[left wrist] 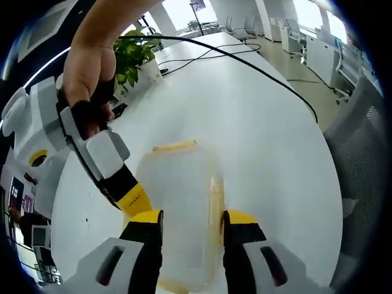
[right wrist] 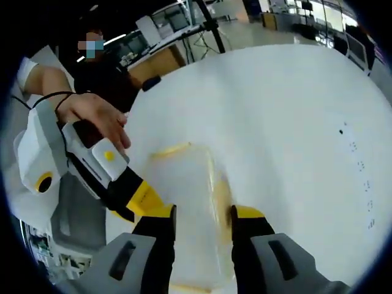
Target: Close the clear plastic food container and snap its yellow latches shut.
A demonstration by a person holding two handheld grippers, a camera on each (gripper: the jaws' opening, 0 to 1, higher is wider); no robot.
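Clear plastic food container (left wrist: 180,202), no legible label.

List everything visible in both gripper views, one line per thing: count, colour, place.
Food container: one, clear plastic, on the table, between the jaws of both grippers.
Latches: yellow, at least two, one on the container's far end, one along its side.
Table: one, white, large, under the container.
Cable: one, black, trailing across the table.
Potted plant: one, green leaves, white pot, far table edge.
Office chairs: grey, beside the table.
Person: one, in the background.
Left gripper: black and yellow jaws astride the container.
Right gripper: the same, from the opposite end.
Hands: two, one on each gripper.
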